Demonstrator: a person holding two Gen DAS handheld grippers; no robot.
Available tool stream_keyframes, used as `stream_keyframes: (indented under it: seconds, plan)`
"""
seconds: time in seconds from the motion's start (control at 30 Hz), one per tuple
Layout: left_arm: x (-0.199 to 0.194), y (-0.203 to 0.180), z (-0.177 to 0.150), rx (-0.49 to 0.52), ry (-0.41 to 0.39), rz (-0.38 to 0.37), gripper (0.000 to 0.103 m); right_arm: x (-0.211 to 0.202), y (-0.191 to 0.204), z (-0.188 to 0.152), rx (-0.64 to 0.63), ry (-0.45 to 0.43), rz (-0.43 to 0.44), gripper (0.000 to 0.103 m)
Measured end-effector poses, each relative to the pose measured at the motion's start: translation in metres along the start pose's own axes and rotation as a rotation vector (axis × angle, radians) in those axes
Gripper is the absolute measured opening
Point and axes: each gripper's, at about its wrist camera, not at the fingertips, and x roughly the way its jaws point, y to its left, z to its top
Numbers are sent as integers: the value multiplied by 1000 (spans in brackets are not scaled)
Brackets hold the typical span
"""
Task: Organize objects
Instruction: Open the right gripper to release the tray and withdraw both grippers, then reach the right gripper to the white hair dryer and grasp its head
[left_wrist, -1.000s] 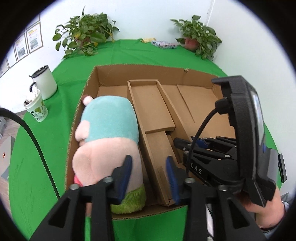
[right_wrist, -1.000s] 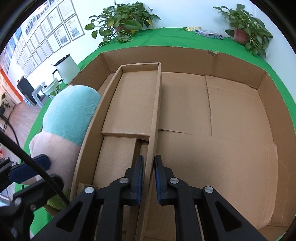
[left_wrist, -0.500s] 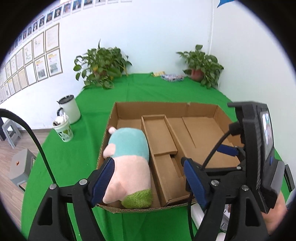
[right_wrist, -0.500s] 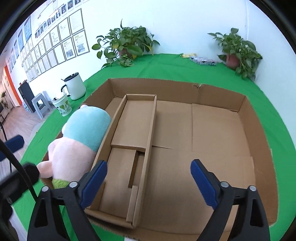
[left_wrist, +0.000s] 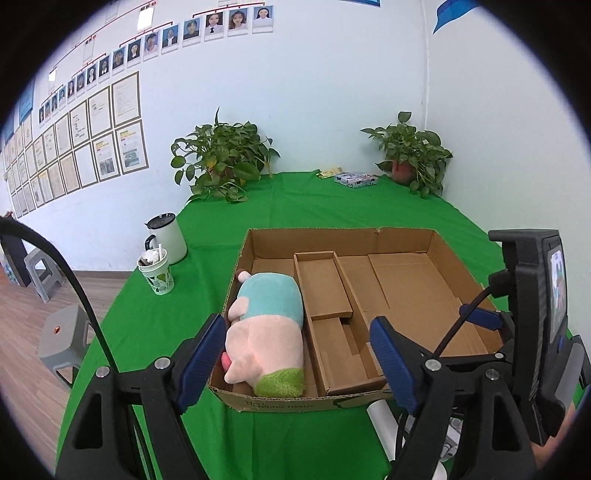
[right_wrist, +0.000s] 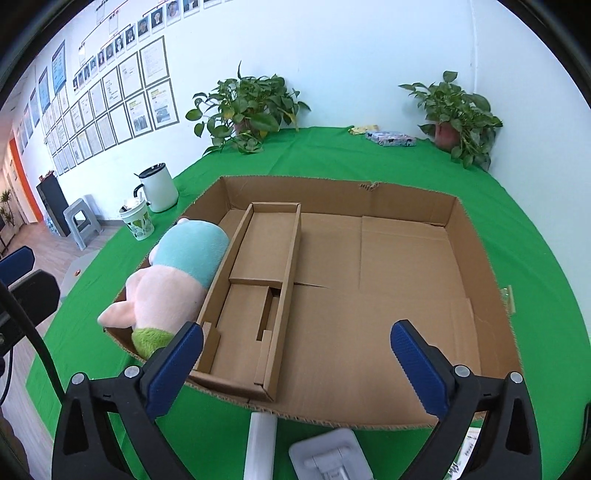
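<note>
A pink and teal plush toy (left_wrist: 269, 321) (right_wrist: 177, 273) lies in the left compartment of the open cardboard box (left_wrist: 332, 234) (right_wrist: 332, 184). It rests against a cardboard divider insert (left_wrist: 321, 284) (right_wrist: 266, 243). My left gripper (left_wrist: 297, 323) hangs open above the box's near edge, with nothing between its blue pads. My right gripper (right_wrist: 295, 328) is also above the near edge. Its jaws are still opening and hold nothing. One blue pad of each gripper shows at the edge of the other wrist's view.
On the green table left of the box stand a white lidded mug (left_wrist: 166, 236) and a paper cup (left_wrist: 157, 273). Two potted plants (left_wrist: 221, 162) (left_wrist: 410, 155) and a small packet (left_wrist: 356, 180) sit at the back. A white roll (right_wrist: 260, 443) and a grey holder (right_wrist: 325, 458) lie just in front.
The left gripper let go of the plush toy and the right let go of the divider wall. Both opened wide, then drew back and up from the box.
</note>
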Motion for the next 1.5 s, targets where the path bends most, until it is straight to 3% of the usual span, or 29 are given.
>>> stream_keyframes:
  seconds: [0.57, 0.93, 1.23, 1.5]
  plan:
    - [-22, -12, -7, 36, -44, 25, 80, -53, -12, -23, -19, -35, -23, 102]
    - [-41, -14, -33, 13, -63, 22, 80, -88, -13, -72, 2, -39, -10, 102]
    - [-43, -26, -74, -24, 31, -70, 80, -111, -27, -116, 26, -22, -29, 102]
    - [-45, -32, -86, -36, 59, -103, 80, -127, -39, -127, 16, -46, -45, 102]
